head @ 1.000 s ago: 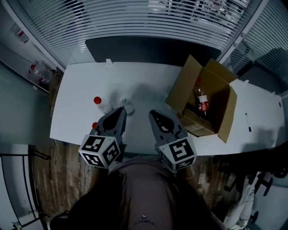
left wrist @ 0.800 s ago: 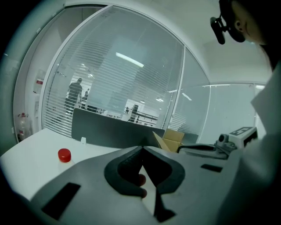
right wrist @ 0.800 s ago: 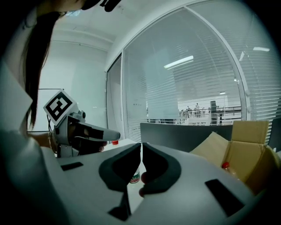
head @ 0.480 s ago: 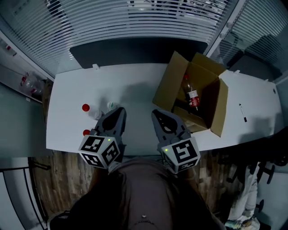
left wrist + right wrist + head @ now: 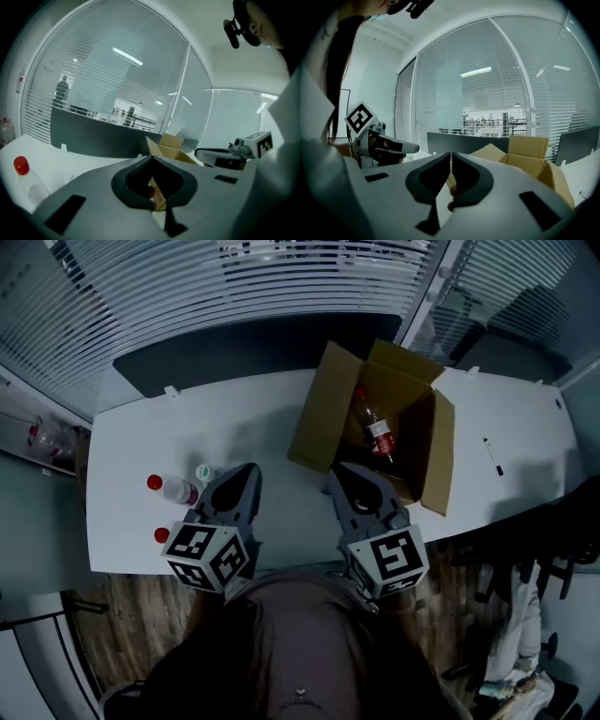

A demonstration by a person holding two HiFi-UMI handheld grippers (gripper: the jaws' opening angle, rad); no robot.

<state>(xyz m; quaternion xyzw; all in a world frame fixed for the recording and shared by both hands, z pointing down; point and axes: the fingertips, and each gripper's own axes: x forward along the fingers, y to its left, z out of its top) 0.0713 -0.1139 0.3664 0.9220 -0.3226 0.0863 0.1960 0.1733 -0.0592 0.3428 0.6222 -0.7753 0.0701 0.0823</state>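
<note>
Cardboard box (image 5: 314, 418) stands just beyond right claw (image 5: 341, 472) and left claw (image 5: 249, 470), both closed.

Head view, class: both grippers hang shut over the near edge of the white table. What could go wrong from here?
1. A red-capped clear plastic bottle sits close beside the left gripper on the white table; a sideways swing could knock it over.
2. The right gripper points at the open brown cardboard box; its raised flap could snag the shut jaws.
</note>
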